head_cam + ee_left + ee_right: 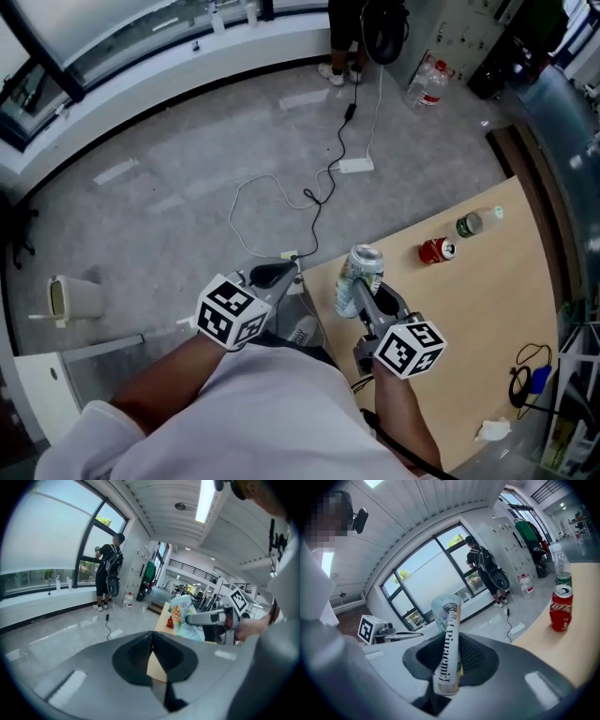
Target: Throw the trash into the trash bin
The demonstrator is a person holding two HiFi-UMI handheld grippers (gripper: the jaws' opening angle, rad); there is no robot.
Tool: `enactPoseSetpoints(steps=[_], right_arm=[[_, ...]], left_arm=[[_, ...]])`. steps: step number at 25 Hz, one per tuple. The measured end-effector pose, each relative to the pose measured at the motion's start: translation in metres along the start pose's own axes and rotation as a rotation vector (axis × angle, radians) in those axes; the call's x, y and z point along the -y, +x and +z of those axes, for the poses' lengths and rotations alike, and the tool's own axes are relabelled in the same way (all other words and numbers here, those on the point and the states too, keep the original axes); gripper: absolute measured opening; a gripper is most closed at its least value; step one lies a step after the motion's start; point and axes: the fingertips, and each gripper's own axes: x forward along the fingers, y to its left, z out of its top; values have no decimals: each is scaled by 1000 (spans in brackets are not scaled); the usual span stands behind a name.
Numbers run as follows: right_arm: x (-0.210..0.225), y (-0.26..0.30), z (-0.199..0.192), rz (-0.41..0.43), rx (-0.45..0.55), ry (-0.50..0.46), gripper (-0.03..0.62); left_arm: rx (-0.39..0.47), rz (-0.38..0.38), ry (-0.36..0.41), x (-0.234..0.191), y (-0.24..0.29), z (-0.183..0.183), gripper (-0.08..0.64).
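A squashed, pale green drink can (359,270) with pineapple print stands upright between the jaws of my right gripper (362,292), which is shut on it above the near left corner of the wooden table (487,319). The right gripper view shows the can (448,639) pinched flat between the pads. My left gripper (275,275) hangs over the floor just left of the table, jaws together with nothing in them. From the left gripper view (152,656) the held can (182,616) shows to the right. A small white trash bin (73,298) stands on the floor at far left.
On the table lie a red can (436,250), a green-capped bottle (473,223) and a white crumpled scrap (492,429). A cable and power strip (356,166) cross the grey floor. A person (354,37) stands by the far window beside bottles (427,86).
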Motion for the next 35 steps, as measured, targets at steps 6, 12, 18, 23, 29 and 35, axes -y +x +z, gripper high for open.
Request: enactPoseSetpoints(steps=[6, 12, 18, 23, 29, 35], right_arm=[[-33, 30, -7, 133, -82, -63, 77], [-74, 62, -6, 226, -114, -122, 77], [-118, 94, -6, 264, -136, -189, 77], [-164, 131, -10, 298, -153, -228, 77], [-221, 184, -18, 348, -192, -277, 77], [-290, 235, -31, 410, -230, -336, 77]], left_arm=[[52, 112, -56, -19, -37, -6, 8], [104, 195, -90, -44, -76, -15, 8], [149, 238, -95, -77, -119, -18, 8], [189, 279, -105, -119, -167, -21, 9], [254, 340, -132, -173, -224, -24, 9], [278, 424, -181, -220, -289, -48, 8]])
